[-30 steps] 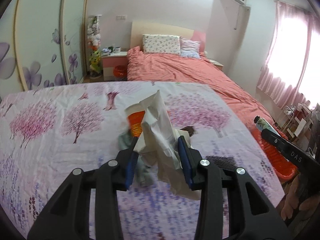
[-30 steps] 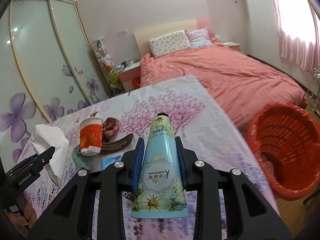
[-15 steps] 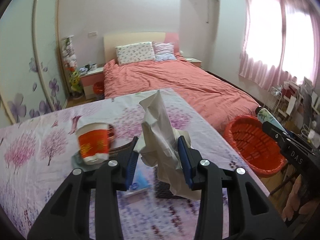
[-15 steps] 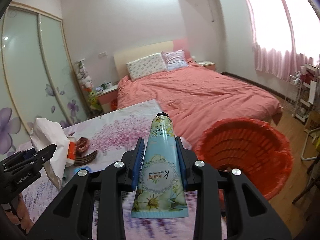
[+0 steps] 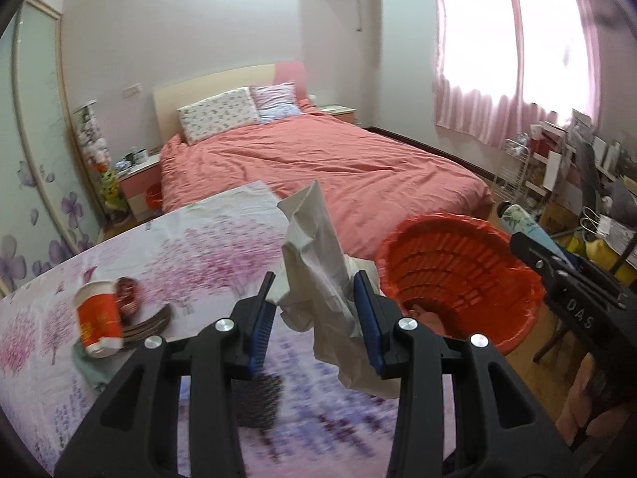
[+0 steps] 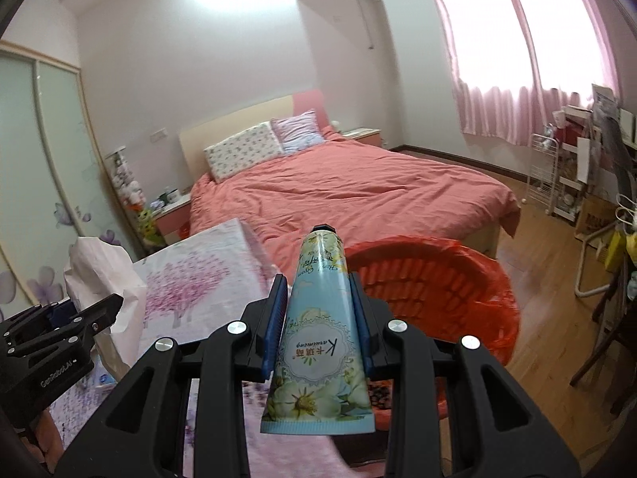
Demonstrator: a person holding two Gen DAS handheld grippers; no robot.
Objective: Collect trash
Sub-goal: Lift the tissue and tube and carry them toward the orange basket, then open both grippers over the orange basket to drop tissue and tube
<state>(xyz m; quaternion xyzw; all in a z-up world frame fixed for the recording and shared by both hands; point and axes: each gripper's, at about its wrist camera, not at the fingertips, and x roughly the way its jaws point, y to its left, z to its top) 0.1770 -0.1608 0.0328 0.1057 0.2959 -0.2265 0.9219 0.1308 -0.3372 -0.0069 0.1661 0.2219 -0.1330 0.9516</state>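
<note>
My left gripper (image 5: 316, 279) is shut on a crumpled white paper (image 5: 318, 255) and holds it above the table's right edge, just left of the red basket (image 5: 458, 263). My right gripper (image 6: 318, 283) is shut on a light blue flowered cream tube (image 6: 318, 342), cap pointing forward, just left of the same basket (image 6: 438, 290). The tube also shows at the right of the left wrist view (image 5: 521, 219). The paper shows at the left of the right wrist view (image 6: 103, 275).
A red paper cup (image 5: 97, 318), a brown curved peel (image 5: 147, 322) and a dark patch (image 5: 254, 402) lie on the flowered tablecloth (image 5: 207, 247). A pink bed (image 5: 326, 167) is behind. A cluttered rack (image 6: 565, 183) and wooden floor (image 6: 557, 255) are at the right.
Both grippers have swung right with their loads. The red basket has come closer and larger in both views; the table has slid left.
</note>
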